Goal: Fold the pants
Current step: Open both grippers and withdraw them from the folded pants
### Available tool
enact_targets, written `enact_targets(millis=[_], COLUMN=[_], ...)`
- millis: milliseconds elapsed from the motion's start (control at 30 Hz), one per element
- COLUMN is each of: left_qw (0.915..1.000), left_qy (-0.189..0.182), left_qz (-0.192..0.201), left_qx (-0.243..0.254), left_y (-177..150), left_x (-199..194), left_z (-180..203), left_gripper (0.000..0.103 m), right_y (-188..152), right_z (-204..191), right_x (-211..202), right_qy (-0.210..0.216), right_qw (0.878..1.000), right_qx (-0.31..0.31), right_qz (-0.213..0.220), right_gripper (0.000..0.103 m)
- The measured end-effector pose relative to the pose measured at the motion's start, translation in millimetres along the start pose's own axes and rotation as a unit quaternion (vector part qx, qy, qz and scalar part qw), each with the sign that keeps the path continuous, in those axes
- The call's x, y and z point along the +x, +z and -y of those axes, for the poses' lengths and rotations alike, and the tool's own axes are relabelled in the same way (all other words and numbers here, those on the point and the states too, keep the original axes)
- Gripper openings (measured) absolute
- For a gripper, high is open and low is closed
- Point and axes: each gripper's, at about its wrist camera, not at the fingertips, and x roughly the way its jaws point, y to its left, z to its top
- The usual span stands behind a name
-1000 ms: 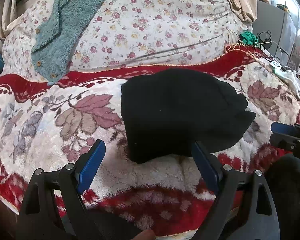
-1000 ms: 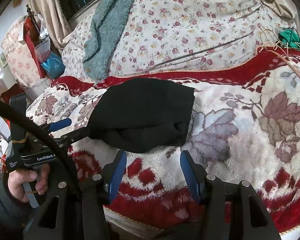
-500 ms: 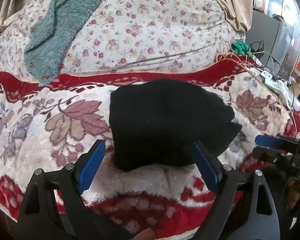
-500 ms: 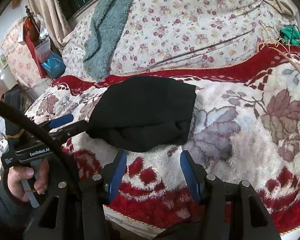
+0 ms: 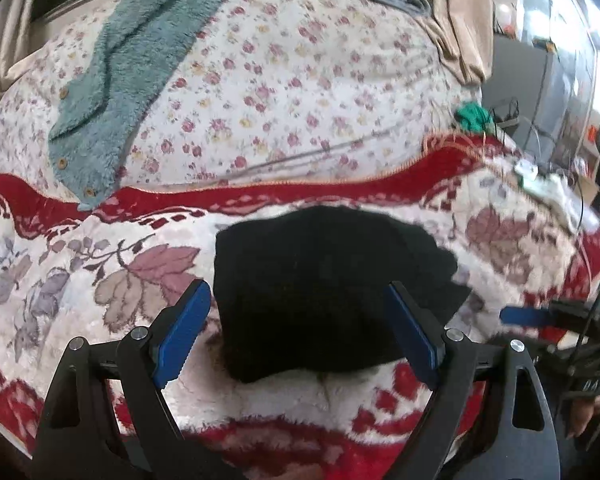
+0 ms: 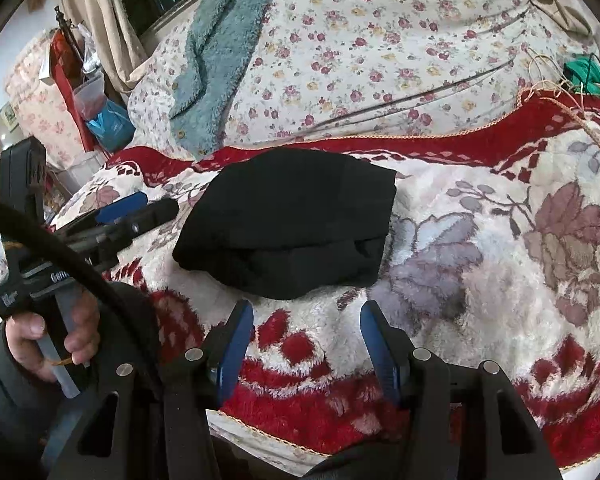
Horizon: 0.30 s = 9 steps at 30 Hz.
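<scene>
Right wrist: folded pants point(image 6: 288, 220) lie widthways on blanket point(image 6: 480, 280).

Soft, even daylight fills both views, with only faint shadows on the bed point(image 6: 480, 300). The left wrist view is smeared by motion blur, worst toward the right edge, where the bright room point(image 5: 548, 60) washes out. The right wrist view is sharp. Both bulge like a fisheye, with dark corners. The black pants point(image 6: 292, 220) show almost no detail.
</scene>
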Motion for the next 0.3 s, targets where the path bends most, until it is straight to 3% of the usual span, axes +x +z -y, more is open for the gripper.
enact_targets(millis=[100, 200, 300], left_qw=[0.9997, 0.9993, 0.9988], left_qy=[0.020, 0.037, 0.031], left_qz=[0.015, -0.002, -0.031], left_qx=[-0.004, -0.009, -0.020], left_y=[-2, -4, -6], left_x=[-4, 1, 8], left_z=[-2, -5, -10], left_gripper=[0.088, 0.088, 0.088], right_y=[0, 0, 0], right_z=[3, 5, 4], right_x=[-3, -4, -4], right_qy=[0.010, 0.018, 0.021], right_qw=[1.000, 1.000, 1.000], right_qx=[0.006, 0.012, 0.011], right_qz=[0.007, 0.012, 0.014], right_gripper=[0.055, 0.055, 0.055])
